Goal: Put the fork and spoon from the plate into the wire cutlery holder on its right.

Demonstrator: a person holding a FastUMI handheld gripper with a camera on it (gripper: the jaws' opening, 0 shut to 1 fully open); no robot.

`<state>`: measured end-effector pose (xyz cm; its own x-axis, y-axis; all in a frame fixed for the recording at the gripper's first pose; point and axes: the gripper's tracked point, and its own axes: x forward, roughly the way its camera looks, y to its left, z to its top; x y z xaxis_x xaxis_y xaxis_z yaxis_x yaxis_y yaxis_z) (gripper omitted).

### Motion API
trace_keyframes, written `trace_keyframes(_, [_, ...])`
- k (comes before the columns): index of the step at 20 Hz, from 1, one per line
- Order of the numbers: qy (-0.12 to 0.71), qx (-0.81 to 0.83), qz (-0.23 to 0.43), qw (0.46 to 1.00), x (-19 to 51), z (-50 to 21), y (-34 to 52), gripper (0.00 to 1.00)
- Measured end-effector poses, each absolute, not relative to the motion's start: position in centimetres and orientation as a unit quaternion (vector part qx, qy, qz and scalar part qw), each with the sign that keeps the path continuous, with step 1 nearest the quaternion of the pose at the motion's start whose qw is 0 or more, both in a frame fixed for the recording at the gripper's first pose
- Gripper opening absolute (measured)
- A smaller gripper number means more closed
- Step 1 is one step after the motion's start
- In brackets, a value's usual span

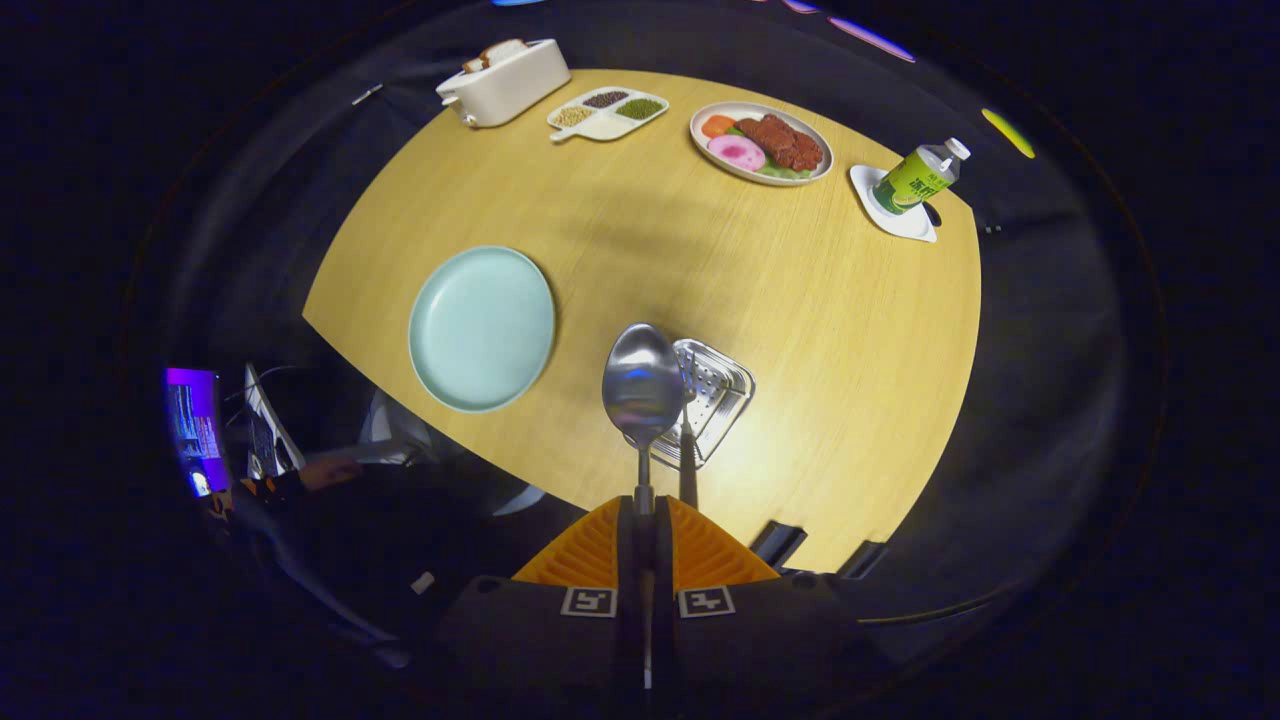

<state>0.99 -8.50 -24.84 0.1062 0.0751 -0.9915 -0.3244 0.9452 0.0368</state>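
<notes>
My gripper (645,505) is shut on the thin handle of a steel spoon (642,385), whose bowl sticks out ahead of the orange fingers (590,550). The spoon hangs above the table, over the near left edge of the wire cutlery holder (718,395). A fork (688,455) runs alongside the spoon just to its right, its far end at the holder; whether it rests inside I cannot tell. The pale blue plate (481,328) lies left of the holder with nothing on it.
Across the round wooden table (800,330) stand a white toaster (503,80), a divided dish of beans (607,112), a plate of food (761,143) and a green bottle (915,178) on a white coaster. A person's hand (330,470) and a lit screen (195,425) sit beyond the table's left edge.
</notes>
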Motion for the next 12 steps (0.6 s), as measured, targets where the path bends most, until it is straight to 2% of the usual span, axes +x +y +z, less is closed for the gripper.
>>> trace_keyframes(5, [0.736, -0.148, 0.139, 0.646, 0.9, -27.1, -10.9, 0.08])
trace_keyframes(12, [0.787, -0.167, 0.121, 0.582, 2.2, -29.7, -11.1, 0.08])
